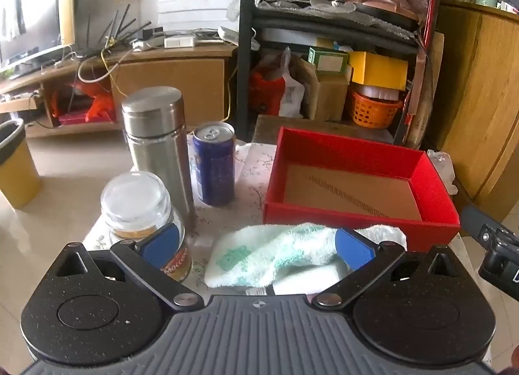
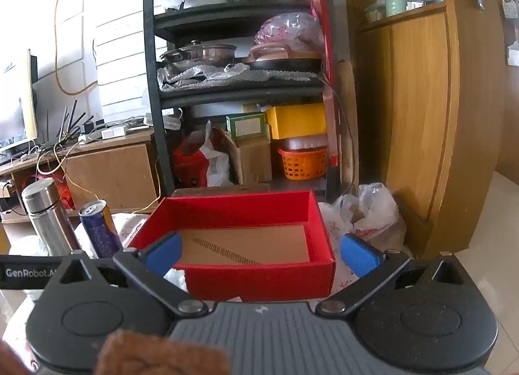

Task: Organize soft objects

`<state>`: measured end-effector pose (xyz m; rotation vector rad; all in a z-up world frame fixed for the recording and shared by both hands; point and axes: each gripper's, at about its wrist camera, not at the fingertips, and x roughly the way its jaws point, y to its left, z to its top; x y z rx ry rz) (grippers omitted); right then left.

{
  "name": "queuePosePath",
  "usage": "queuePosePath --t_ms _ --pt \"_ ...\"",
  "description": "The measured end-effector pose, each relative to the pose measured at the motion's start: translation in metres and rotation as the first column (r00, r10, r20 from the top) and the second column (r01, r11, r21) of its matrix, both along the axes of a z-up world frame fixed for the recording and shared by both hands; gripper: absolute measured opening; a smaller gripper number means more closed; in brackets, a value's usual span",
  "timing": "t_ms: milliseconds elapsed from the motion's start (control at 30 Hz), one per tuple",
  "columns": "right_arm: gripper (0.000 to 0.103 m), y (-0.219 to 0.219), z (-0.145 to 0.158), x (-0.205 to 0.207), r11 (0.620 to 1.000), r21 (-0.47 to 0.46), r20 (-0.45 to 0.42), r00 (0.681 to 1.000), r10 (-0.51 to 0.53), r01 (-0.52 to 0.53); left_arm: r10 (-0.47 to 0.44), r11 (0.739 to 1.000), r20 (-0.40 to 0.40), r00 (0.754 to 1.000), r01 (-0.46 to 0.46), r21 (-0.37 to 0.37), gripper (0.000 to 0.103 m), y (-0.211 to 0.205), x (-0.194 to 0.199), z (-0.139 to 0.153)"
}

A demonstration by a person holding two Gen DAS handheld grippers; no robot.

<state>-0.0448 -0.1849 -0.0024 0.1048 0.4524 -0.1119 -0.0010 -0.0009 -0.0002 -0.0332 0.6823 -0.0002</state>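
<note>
A white and mint green towel (image 1: 275,253) lies crumpled on the table in front of the red box (image 1: 363,229). My left gripper (image 1: 258,245) is open, its blue pads (image 1: 352,246) on either side of the towel, the right pad against the cloth. The red box (image 2: 259,281) has a bare cardboard floor. My right gripper (image 2: 261,253) is open and empty, hovering over the box's near wall. A brown fuzzy thing (image 2: 155,355) shows blurred at the bottom of the right wrist view.
A steel flask (image 1: 159,154), a blue can (image 1: 214,164) and a glass jar (image 1: 142,212) stand left of the towel. A black shelf rack (image 2: 233,82) and a wooden cabinet (image 2: 421,115) stand behind. Plastic bags (image 2: 373,209) lie right of the box.
</note>
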Motion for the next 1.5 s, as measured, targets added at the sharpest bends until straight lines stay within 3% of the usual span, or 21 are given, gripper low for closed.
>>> queuePosePath --t_ms 300,1500 --pt "0.081 0.007 -0.004 0.000 0.999 -0.041 0.008 1.000 -0.009 0.009 0.012 1.000 -0.038 0.999 -0.013 -0.026 0.098 0.004 0.005 -0.001" --pt "0.081 0.007 -0.004 0.002 0.999 -0.050 -0.014 1.000 -0.018 0.018 0.018 1.000 -0.011 1.000 -0.017 0.019 0.098 -0.003 -0.002 -0.001"
